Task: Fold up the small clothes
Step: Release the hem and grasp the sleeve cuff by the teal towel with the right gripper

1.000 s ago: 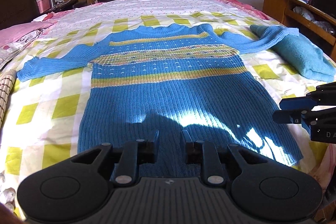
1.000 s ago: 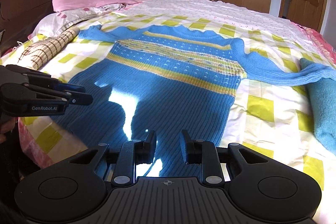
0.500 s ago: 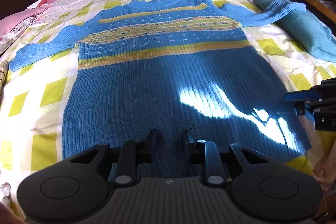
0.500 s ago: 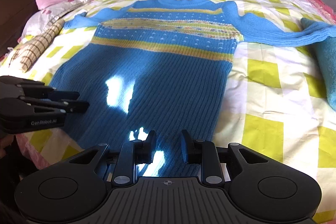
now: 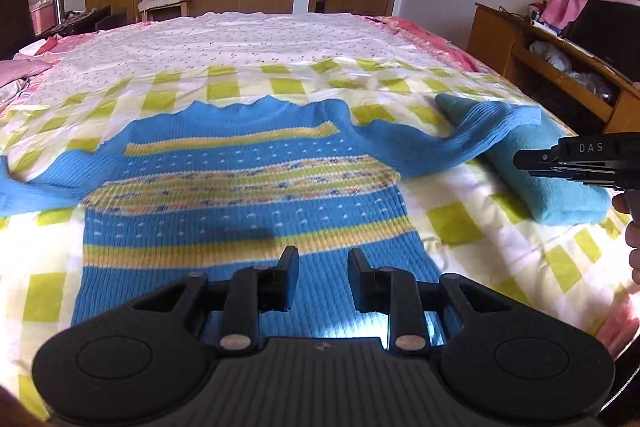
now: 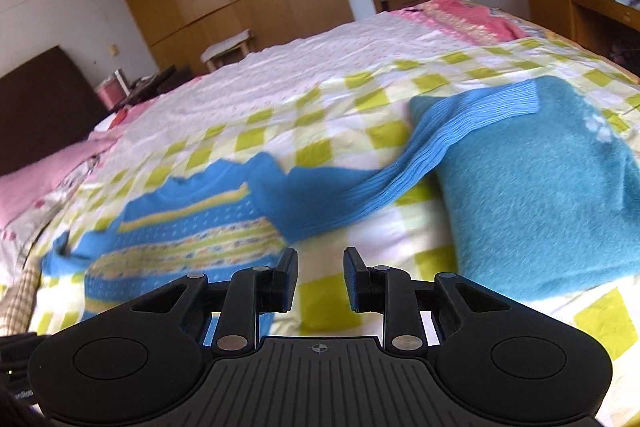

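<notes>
Closest in both wrist views are black two-finger grippers, each with its fingers parted by a narrow gap and nothing between them. The left gripper point(image 5: 323, 269) hovers over the lower body of a blue ribbed sweater point(image 5: 248, 195). The right gripper point(image 6: 321, 269) hangs over bare checked bedsheet point(image 6: 320, 311), with the sweater ahead and to its left. The sweater lies flat and face up on the bed, its length running away from the person, hem nearest and scalloped neckline farthest. Its right sleeve point(image 6: 404, 179) stretches out sideways, the cuff draped onto a fuzzy teal folded cloth point(image 6: 532, 203). That sleeve lies just ahead of the right gripper, the nearer hand for folding it inward. The knit is chunky with yellow patterned bands across the chest. Beyond are a floral sheet, wooden wardrobes and a door
</notes>
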